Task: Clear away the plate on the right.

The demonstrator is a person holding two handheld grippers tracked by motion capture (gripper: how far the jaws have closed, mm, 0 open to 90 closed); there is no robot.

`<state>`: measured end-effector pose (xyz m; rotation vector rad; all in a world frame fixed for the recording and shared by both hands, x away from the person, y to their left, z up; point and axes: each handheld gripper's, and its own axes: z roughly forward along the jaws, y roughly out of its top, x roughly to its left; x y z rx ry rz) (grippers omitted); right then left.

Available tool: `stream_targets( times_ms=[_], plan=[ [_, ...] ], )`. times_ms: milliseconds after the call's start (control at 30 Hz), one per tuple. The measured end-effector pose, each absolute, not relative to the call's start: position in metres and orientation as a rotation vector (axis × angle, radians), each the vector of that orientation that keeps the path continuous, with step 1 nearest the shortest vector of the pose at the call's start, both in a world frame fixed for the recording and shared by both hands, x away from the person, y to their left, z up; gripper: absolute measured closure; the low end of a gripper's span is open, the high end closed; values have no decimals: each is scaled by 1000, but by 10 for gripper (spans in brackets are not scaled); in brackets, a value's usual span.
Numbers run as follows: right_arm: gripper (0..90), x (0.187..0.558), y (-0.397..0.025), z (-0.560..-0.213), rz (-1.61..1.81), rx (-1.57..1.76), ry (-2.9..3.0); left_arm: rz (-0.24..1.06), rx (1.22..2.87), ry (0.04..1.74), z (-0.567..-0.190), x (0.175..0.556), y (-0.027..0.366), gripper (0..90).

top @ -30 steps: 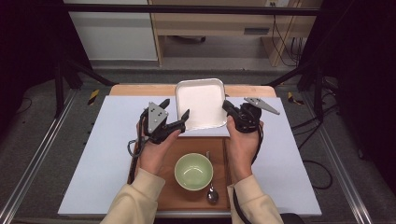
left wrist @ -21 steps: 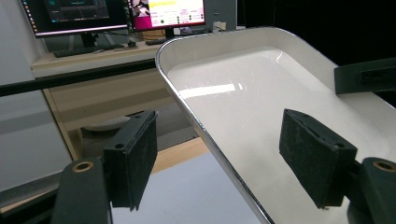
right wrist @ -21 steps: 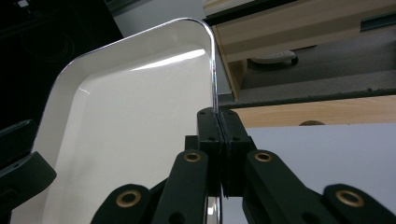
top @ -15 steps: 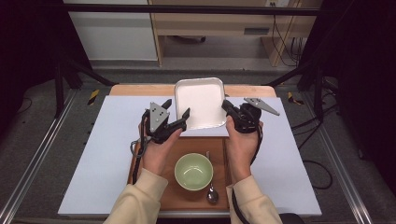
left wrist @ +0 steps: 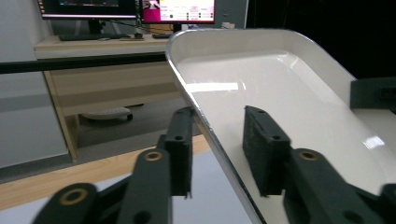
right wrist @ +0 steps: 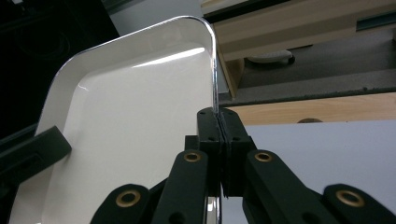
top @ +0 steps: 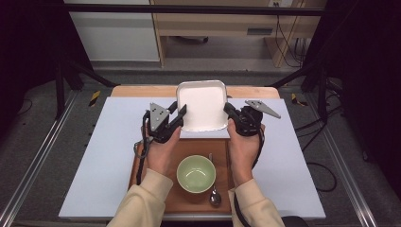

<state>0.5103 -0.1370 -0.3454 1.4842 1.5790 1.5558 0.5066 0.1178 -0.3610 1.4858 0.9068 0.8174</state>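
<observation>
Over the far half of the surface I've got the white tray between both hands, past the wooden board that carries the green bowl and a spoon. It's roughly square, slightly longer running away from me; whether it's lifted or resting I can't tell, though from the gripper views its far end looks tipped up.

My right gripper is clenched on the tray's right rim, fingers pinched tight with the edge between them. The left gripper straddles the left rim, one finger inside the tray and one outside, with a visible gap, so I'd call it not closed yet.

So I reckon this is the two-handed grab. Next move needs the left fingers to squeeze onto that rim, then both hands should travel together and level so the tray doesn't twist out.
</observation>
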Motion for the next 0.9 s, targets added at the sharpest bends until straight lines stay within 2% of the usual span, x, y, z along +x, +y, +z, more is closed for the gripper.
stream_targets(
  times_ms=[467,900],
  plan=[
    [884,511,-118,-362,1460,1486,1661,829,1438,993,-370,518,129,867],
    [844,516,-110,-374,1515,1458,1709,862,1431,974,-364,514,138,893]
  ],
)
